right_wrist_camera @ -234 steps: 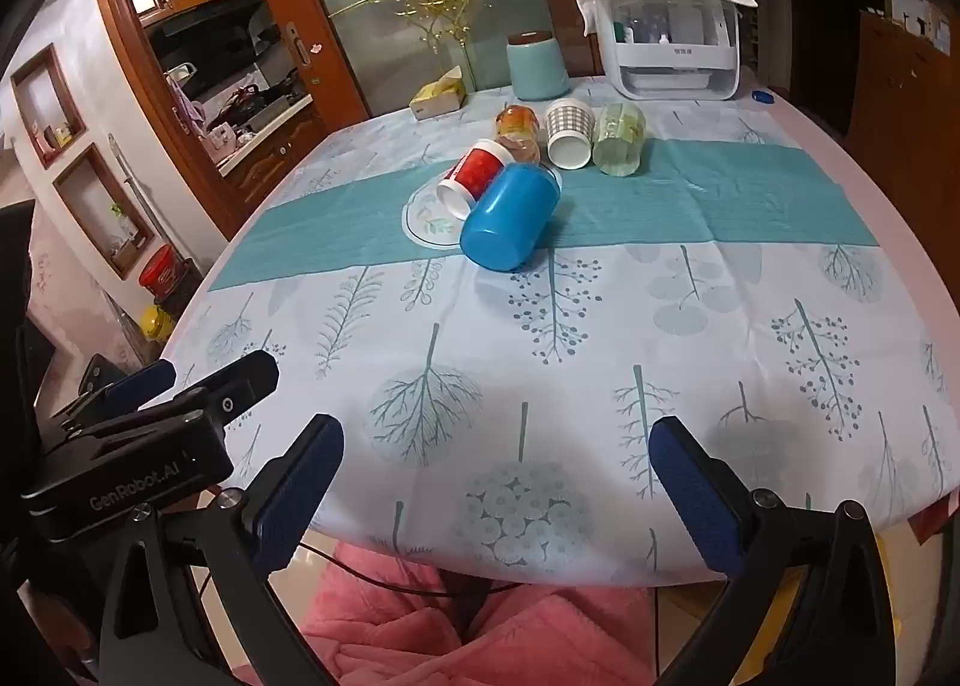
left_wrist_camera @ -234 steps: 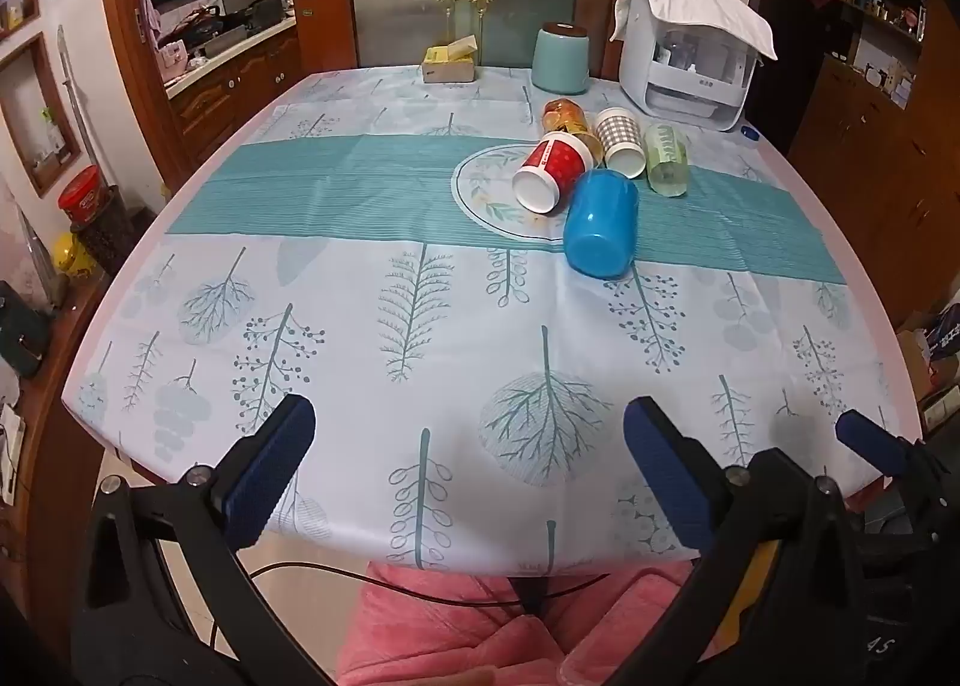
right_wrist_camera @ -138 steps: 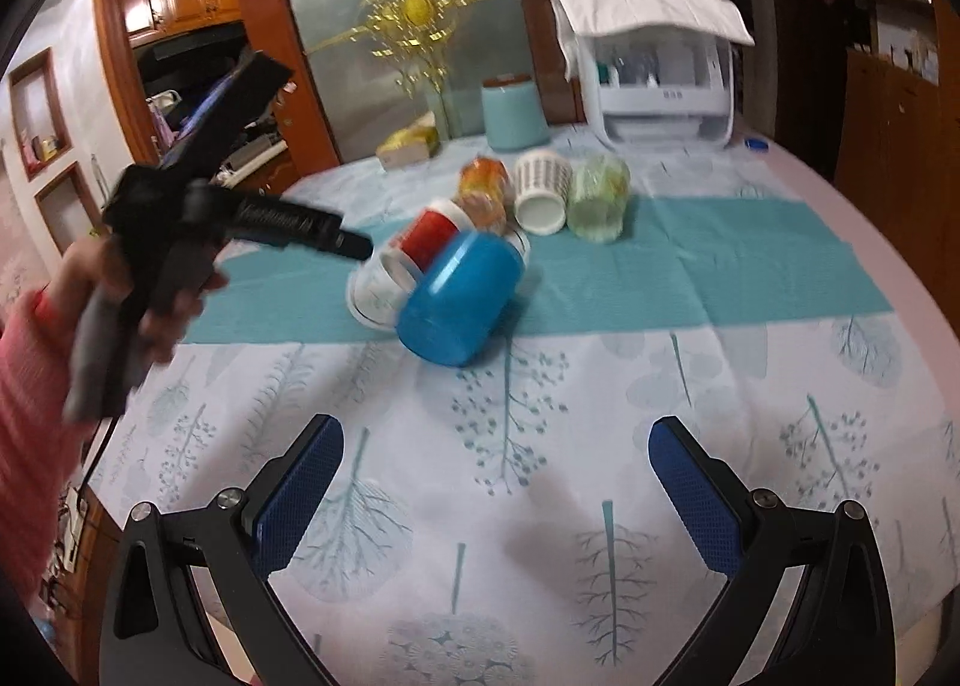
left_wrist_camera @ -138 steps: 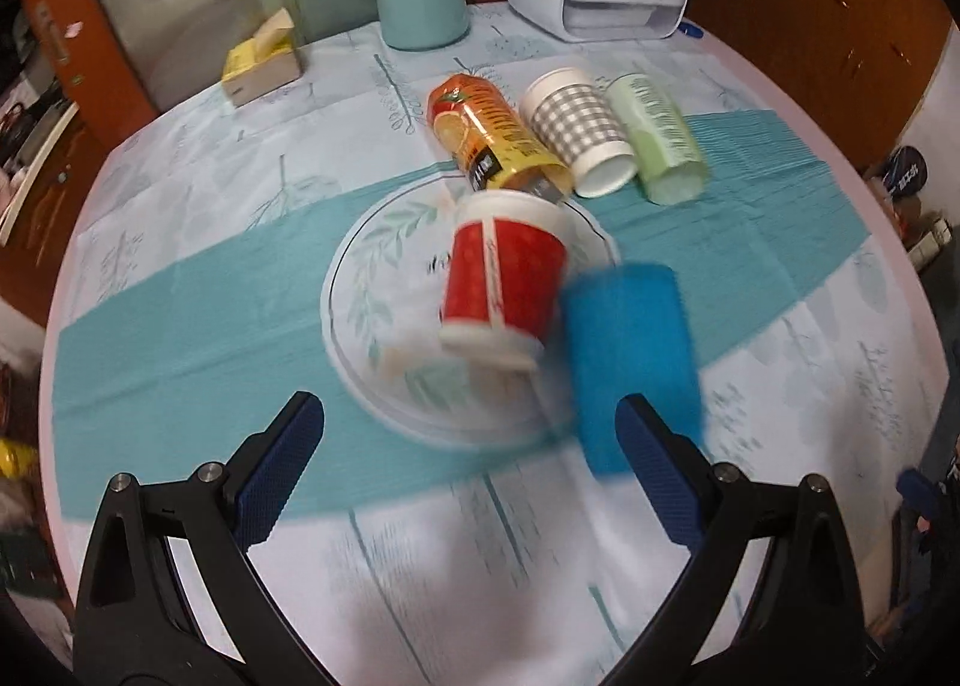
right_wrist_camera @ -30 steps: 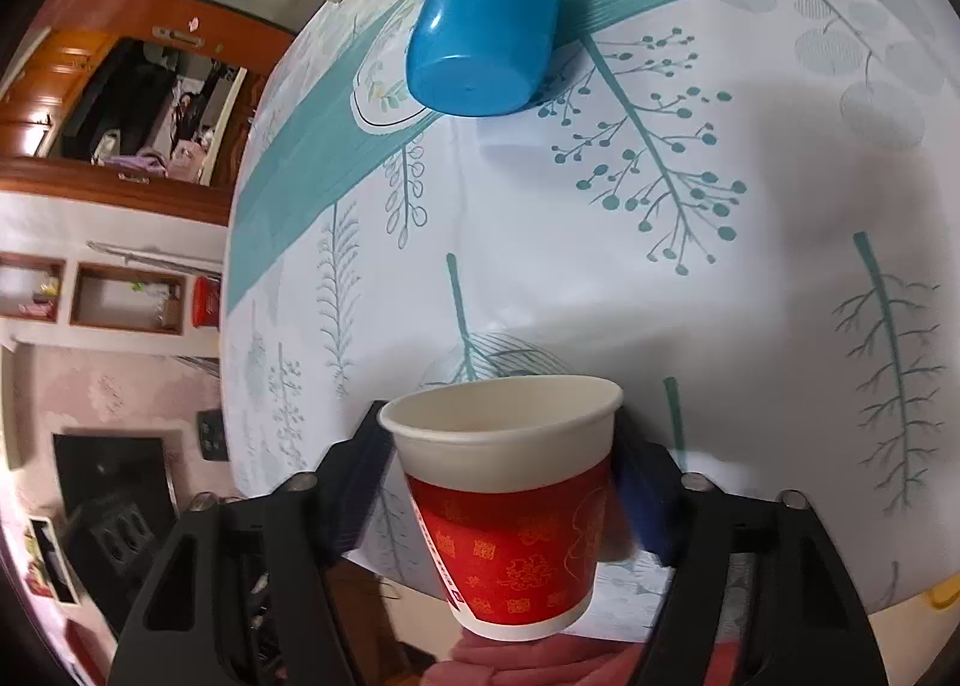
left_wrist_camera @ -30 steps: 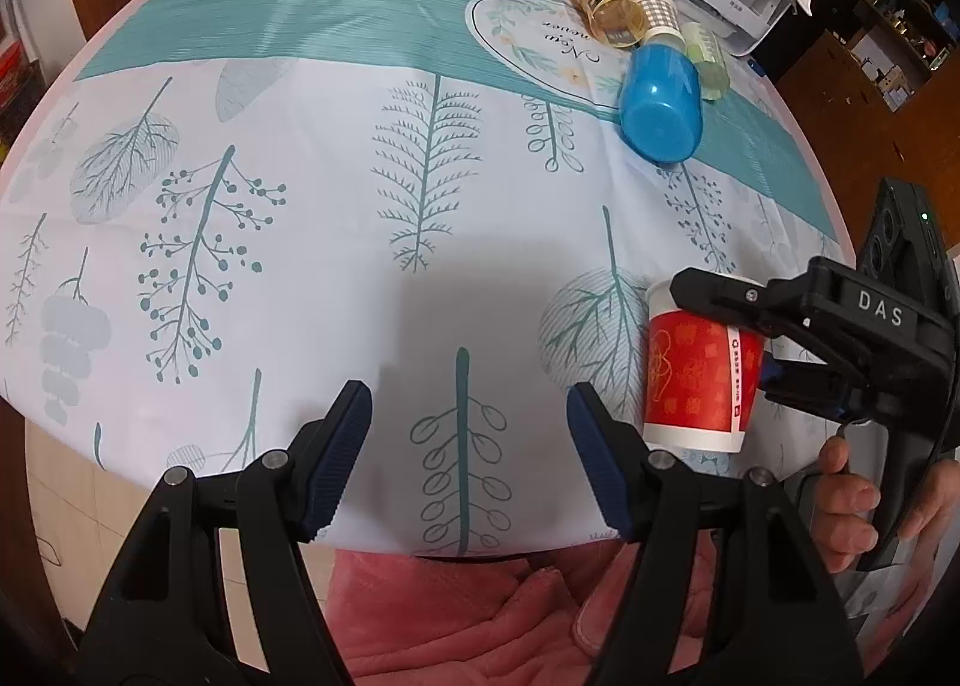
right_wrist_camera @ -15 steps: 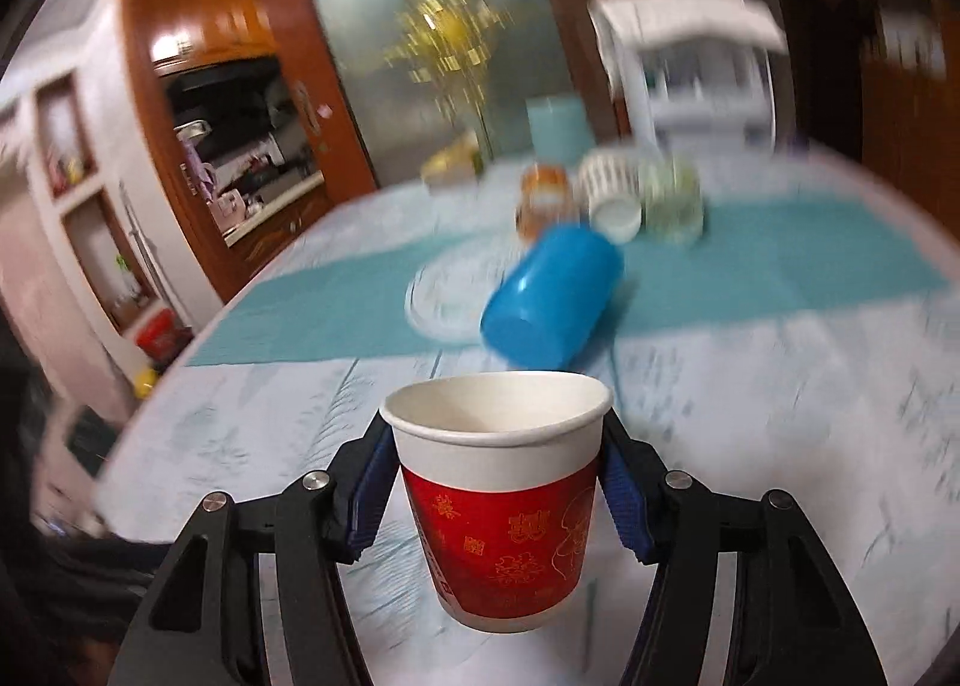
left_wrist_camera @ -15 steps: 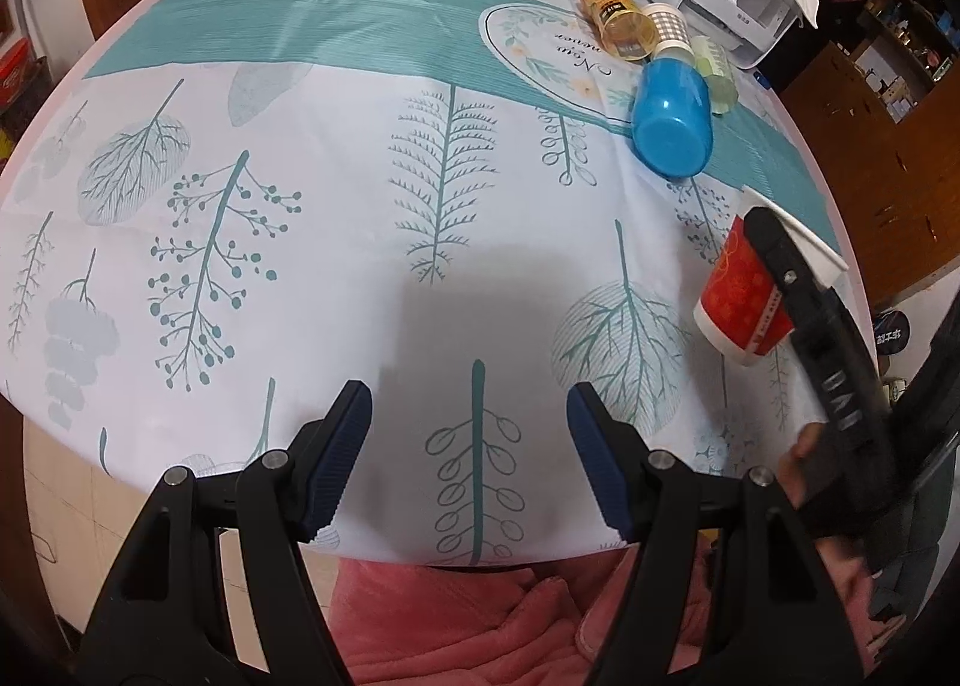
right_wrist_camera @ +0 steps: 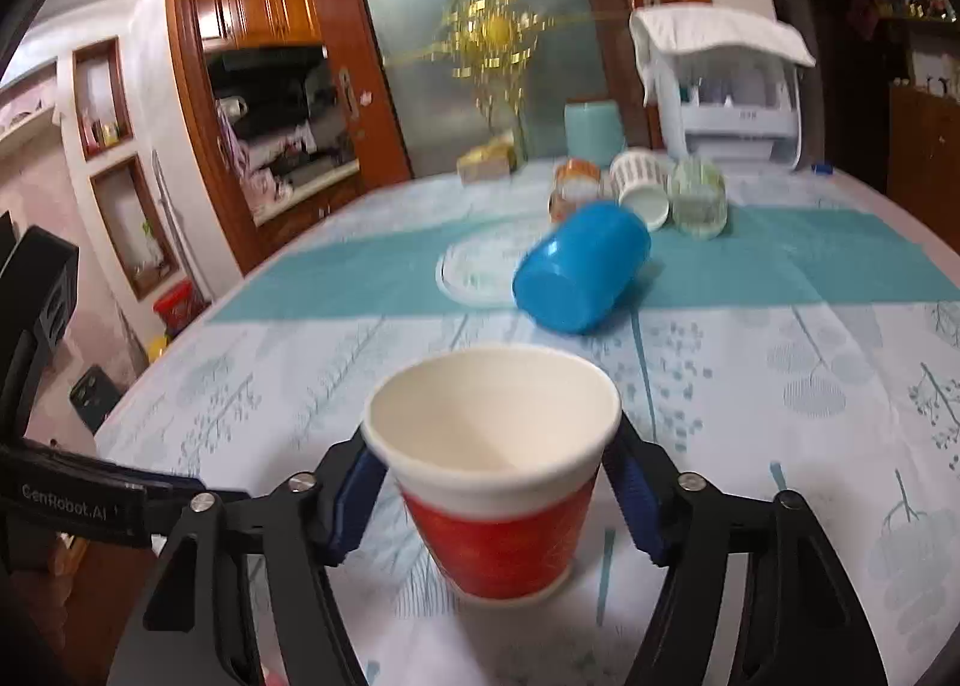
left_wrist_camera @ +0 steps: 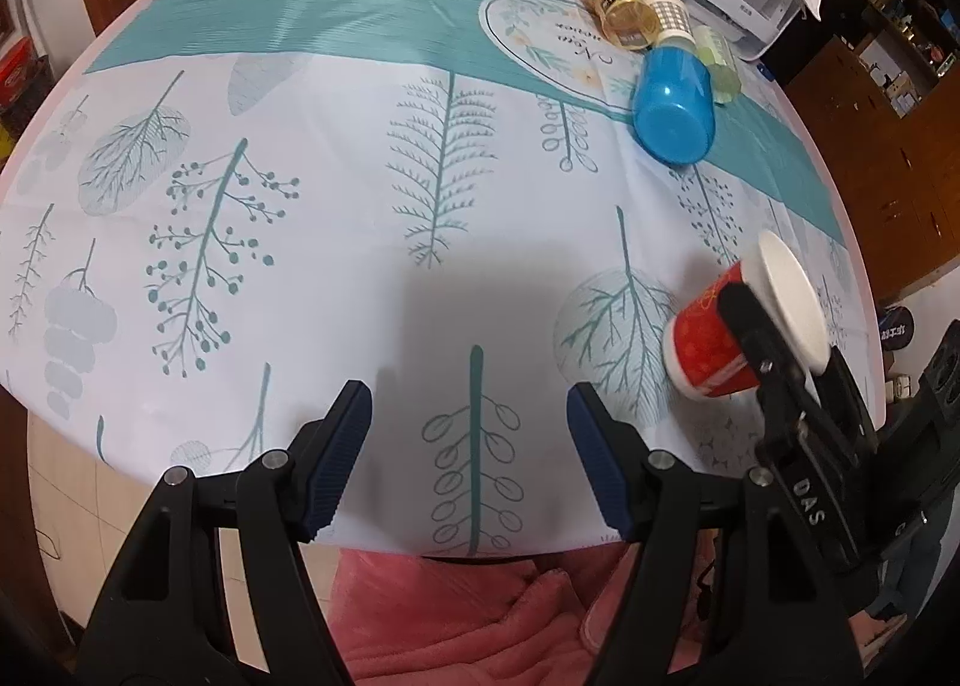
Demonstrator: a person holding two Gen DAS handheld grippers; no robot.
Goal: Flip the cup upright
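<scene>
Right gripper point(right_wrist_camera: 492, 482) clamps the red cup point(right_wrist_camera: 495, 470) mouth-up at the tablecloth point(left_wrist_camera: 360, 194), release pending; left gripper point(left_wrist_camera: 468, 458) gapes empty; blue cup point(right_wrist_camera: 579, 275) lies sideways.

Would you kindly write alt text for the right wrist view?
The right gripper holds a red paper cup upright, mouth up, low over the leaf-print tablecloth. Behind it a blue cup lies on its side.
</scene>
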